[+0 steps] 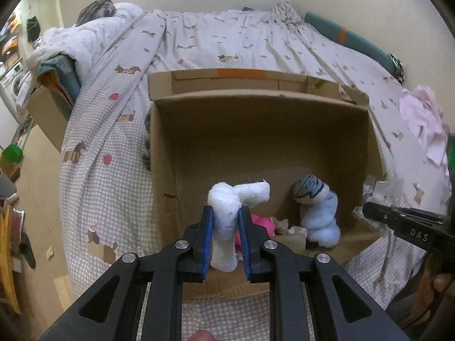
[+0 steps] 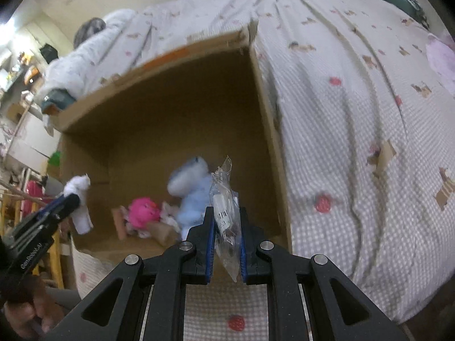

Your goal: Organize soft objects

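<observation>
Lengthwise, the white fluffy toy stands nearly upright between the blue pads of the left gripper, which clamps its shaft; a stubby limb bends off rightward above the fingertips. Its surface looks woolly and matted. Beyond the gripper, inside the brown cardboard box, sit a light blue plush with a grey striped head and a pink plush. The right gripper pinches a crinkly clear plastic packet, long axis pointing up past its tips, over the box's near-right corner.
</observation>
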The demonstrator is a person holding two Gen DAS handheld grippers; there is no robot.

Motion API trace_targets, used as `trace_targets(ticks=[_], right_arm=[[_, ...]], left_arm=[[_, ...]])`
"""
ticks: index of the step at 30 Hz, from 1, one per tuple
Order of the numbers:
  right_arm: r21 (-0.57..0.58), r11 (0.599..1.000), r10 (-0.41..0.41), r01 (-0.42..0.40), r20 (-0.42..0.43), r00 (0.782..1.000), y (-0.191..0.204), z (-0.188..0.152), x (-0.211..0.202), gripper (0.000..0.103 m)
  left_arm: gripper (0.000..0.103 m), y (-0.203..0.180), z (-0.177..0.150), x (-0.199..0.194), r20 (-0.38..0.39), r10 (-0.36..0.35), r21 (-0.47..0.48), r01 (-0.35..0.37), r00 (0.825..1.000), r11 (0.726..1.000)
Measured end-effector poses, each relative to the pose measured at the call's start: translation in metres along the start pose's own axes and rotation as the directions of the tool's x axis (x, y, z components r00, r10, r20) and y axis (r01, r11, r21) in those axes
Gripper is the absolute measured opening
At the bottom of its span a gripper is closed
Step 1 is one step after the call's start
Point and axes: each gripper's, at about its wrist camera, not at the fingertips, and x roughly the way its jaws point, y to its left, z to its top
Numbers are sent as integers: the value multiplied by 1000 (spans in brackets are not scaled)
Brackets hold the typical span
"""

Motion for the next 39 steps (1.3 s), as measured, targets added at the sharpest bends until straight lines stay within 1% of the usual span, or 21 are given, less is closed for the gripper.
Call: trace_targets(ticks=[5,11,15,18,21,22,24,25,26,27,28,29,30,31,32,34,35,36,37,39], right_arm=[[-32,998,-51,51,-5,999,4,1,7,16],[7,999,-39,39,-20,999,-2,3,15,16],[5,999,-45,45,-16,999,-2,1,13,16],[6,999,-43,43,-5,999,-1,3,11,16],[12,999,-41,41,3,999,-3,3,10,17],[12,999,-44,44,5,999,-3,2,10,17],[15,999,-50,50,8,999,-4,2,9,19],[21,999,-44,44,11,999,-5,2,9,23],[29,999,-32,32,18,999,-6,2,7,25],[32,999,-24,23,28,999,-6,3,5,30],[32,999,-19,18,38,999,-6,3,2,38],[31,999,-14,13,52,999,-6,3,-1,47],[29,1000,-4,3,65,998,-5,4,-4,62],[29,999,13,-15,74,997,-5,4,-6,68],[27,999,16,-18,86,996,-4,4,-9,68],[21,1000,13,-15,123,992,0,5,-17,75],[24,999,24,-28,145,989,1,5,-22,77],[28,999,39,-44,166,985,1,4,-26,82],[31,998,52,-59,187,981,2,4,-31,90],[32,997,66,-75,221,973,2,2,-40,102]], left_arm=[[16,0,-5,12,-40,-6,-13,6,999,1000],[16,-1,-5,13,-37,-40,-20,39,999,999],[16,1,-4,12,-29,-42,-29,41,999,999],[19,3,-5,13,-35,-43,-37,42,998,998],[19,1,-6,15,-46,-29,-26,27,999,999],[21,0,-6,15,-47,-27,-22,26,999,999],[33,-2,-7,15,-46,-19,-10,18,999,1000],[52,-2,-7,14,-45,-15,-10,15,999,1000],[67,-2,-7,14,-40,-9,-12,9,999,1000],[68,-2,-7,13,-33,-9,-16,8,999,1000],[68,-2,-7,11,-30,-13,-19,13,999,1000],[73,-2,-6,10,-31,-17,-19,17,999,1000],[77,-2,-6,9,-33,-19,-20,18,999,1000],[85,-1,-6,8,-34,-17,-21,16,999,1000],[85,0,-6,6,-34,-7,-22,6,999,1000],[86,2,-5,0,-28,11,-31,-12,1000,999],[86,5,-5,-4,-17,17,-39,-17,1000,999],[87,6,-5,-8,-8,20,-48,-20,1000,999],[89,10,-6,-16,10,22,-65,-21,1000,998],[92,15,-8,-27,38,27,-83,-23,999,996]])
